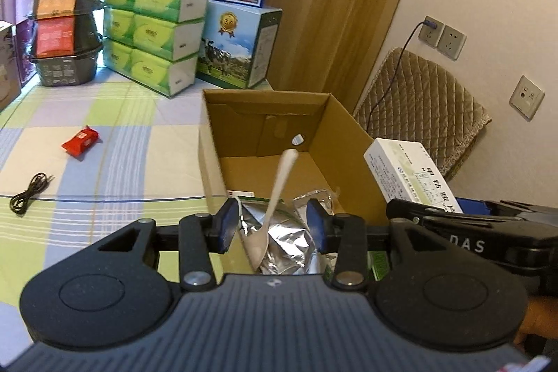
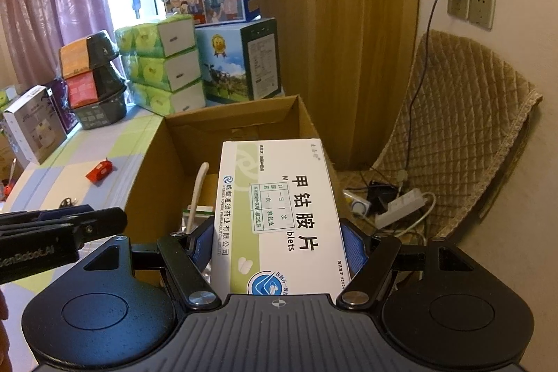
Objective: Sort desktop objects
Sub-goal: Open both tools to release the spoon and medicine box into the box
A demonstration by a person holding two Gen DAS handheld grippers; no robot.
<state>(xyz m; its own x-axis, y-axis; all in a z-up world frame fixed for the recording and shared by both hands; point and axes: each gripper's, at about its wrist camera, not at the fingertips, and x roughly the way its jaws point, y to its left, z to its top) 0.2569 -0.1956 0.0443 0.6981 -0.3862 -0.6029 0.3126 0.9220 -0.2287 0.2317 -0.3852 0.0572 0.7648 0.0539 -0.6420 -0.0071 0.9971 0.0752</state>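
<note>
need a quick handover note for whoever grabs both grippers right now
Left gripper: open, white plastic spoon loose between its fingers, over the open brown cardboard box.
Right gripper: shut on the white and green medicine carton, above the same box.
Done: silver foil packets already lie in the box.
Left: carton into the box, then the red snack packet and black cable on the checked tablecloth.

Blurring along the white spoon (image 1: 279, 190) handle; hiding much of the foil packets (image 1: 286, 239) behind the left tongs (image 1: 273, 224).
</note>
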